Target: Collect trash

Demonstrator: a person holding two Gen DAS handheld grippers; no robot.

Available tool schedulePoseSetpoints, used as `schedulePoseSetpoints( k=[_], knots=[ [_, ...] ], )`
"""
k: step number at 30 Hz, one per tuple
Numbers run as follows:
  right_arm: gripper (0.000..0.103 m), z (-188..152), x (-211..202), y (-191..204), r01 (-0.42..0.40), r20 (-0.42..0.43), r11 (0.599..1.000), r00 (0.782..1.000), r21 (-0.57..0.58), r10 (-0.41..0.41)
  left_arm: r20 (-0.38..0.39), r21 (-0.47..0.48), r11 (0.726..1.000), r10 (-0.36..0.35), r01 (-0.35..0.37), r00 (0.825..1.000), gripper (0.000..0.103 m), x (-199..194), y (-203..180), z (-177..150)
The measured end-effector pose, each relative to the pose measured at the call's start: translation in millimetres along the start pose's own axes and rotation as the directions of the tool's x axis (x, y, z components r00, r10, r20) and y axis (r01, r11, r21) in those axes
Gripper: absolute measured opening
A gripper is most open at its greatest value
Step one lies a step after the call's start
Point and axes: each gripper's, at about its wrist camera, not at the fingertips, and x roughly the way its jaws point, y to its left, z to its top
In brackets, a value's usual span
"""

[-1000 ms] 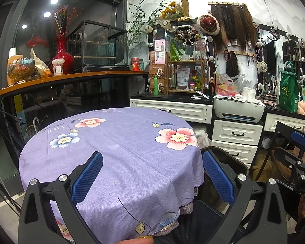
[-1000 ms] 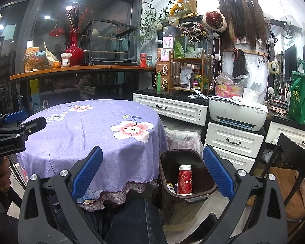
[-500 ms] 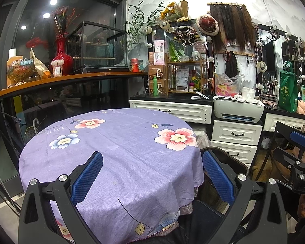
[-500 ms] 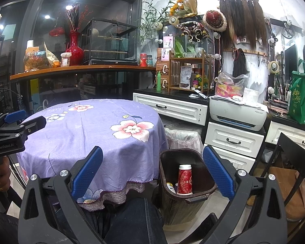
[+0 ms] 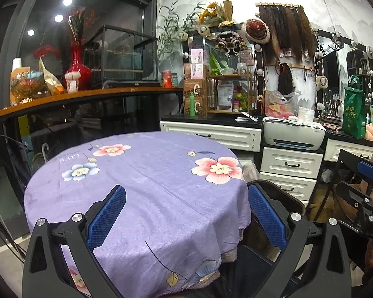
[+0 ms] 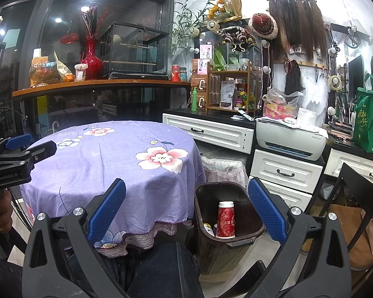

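Up close, both grippers gape wide and hold nothing — the left gripper (image 5: 186,211) hangs over the near edge of the table (image 5: 146,181), the right gripper (image 6: 186,211) above a knee (image 6: 161,268). Just past the knee, beside the table's right edge, stands a brown bin (image 6: 226,228); a red cup (image 6: 225,219) sits upright inside with other trash. Farther back — white drawers (image 6: 283,171), a printer (image 6: 291,139) on top.
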Motion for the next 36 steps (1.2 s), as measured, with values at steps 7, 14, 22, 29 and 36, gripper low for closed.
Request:
schedulePoseSetpoints(
  k=[7, 14, 22, 29, 36],
  knots=[
    [0.097, 0.5, 0.2, 0.0, 0.000, -0.001, 1.000, 1.000, 0.000, 0.000, 0.004, 0.001, 1.000, 0.002, -0.002, 1.000, 0.098, -0.7, -1.0, -0.3],
    [0.097, -0.5, -0.5, 0.6, 0.000, 0.000, 1.000, 1.000, -0.001, 0.000, 0.005, 0.000, 1.000, 0.000, 0.000, 1.000, 0.098, -0.7, -0.4, -1.2],
    [0.097, 0.2, -0.3, 0.4, 0.000, -0.001, 1.000, 1.000, -0.001, 0.000, 0.005, 0.000, 1.000, 0.002, -0.002, 1.000, 0.098, -0.5, -0.5, -1.1],
    [0.097, 1.2, 0.2, -0.2, 0.000, -0.001, 1.000, 1.000, -0.001, 0.000, 0.005, 0.000, 1.000, 0.002, -0.002, 1.000, 0.098, -0.6, -0.4, -1.1],
    [0.097, 1.3, 0.2, 0.0, 0.000, -0.001, 1.000, 1.000, -0.001, 0.000, 0.006, 0.000, 1.000, 0.002, -0.002, 1.000, 0.098, -0.7, -0.6, -1.3]
  ],
)
